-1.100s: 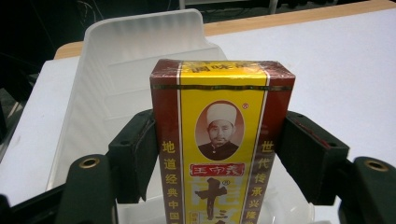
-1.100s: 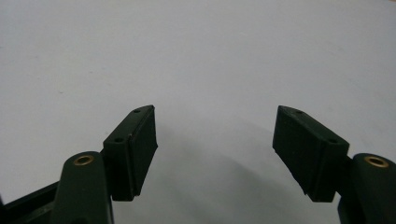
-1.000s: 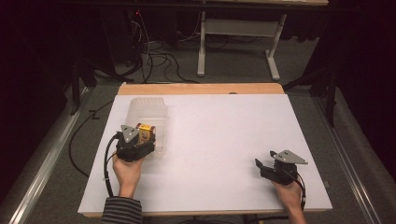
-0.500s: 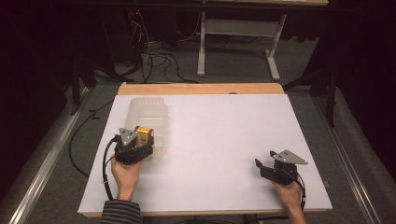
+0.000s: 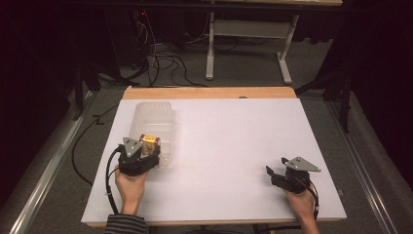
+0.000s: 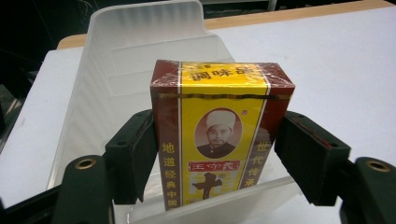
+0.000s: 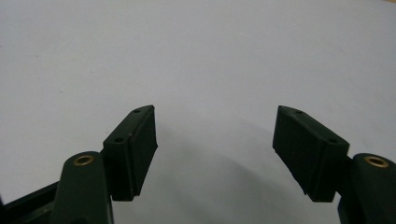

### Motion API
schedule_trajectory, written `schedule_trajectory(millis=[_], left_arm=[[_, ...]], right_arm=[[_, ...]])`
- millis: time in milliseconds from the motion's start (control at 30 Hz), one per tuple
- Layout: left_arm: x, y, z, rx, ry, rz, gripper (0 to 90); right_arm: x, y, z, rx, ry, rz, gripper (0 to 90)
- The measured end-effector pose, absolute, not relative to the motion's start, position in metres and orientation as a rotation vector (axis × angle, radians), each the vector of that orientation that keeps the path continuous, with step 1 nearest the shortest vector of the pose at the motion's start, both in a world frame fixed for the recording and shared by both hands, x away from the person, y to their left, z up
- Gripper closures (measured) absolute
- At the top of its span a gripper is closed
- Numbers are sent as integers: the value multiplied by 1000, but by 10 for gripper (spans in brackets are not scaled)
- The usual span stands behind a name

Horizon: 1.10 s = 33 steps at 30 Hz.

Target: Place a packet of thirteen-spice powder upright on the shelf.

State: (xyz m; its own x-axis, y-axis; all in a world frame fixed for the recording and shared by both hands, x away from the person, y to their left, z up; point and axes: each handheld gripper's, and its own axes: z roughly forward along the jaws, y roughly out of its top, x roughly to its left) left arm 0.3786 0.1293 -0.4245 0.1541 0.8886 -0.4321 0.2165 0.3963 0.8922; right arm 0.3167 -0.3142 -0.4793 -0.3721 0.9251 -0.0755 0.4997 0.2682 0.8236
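My left gripper (image 6: 212, 154) sits at the near end of the clear, ribbed plastic bin (image 6: 116, 70), and between its black jaws stands the small red and yellow cardboard box (image 6: 219, 135) with a portrait and Chinese lettering on its front. The box is upright inside the bin, just behind the bin's near wall. Both jaws sit right beside the box's sides, the left one seemingly touching and the right one with a thin gap, so I cannot tell whether the grip is firm. From the high view, the bin (image 5: 153, 117) lies on the left part of the white table (image 5: 234, 146). My right gripper (image 5: 278, 175) rests low near the table's right front corner, jaws spread wide with nothing between them.
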Motion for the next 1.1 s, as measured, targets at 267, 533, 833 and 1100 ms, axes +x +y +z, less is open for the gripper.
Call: schedule_trajectory(millis=[267, 533, 833, 1100], left_arm=[[374, 133, -424, 1076, 1361, 651, 302], [371, 135, -422, 1071, 1356, 661, 275], [370, 135, -418, 1074, 1354, 657, 235], [369, 134, -413, 1078, 1347, 669, 198]], right_arm=[[317, -314, -479, 1280, 1980, 984, 305], [317, -314, -479, 1288, 1982, 980, 306], [317, -314, -479, 1289, 1979, 983, 305], [317, -314, -479, 1287, 1983, 982, 304]])
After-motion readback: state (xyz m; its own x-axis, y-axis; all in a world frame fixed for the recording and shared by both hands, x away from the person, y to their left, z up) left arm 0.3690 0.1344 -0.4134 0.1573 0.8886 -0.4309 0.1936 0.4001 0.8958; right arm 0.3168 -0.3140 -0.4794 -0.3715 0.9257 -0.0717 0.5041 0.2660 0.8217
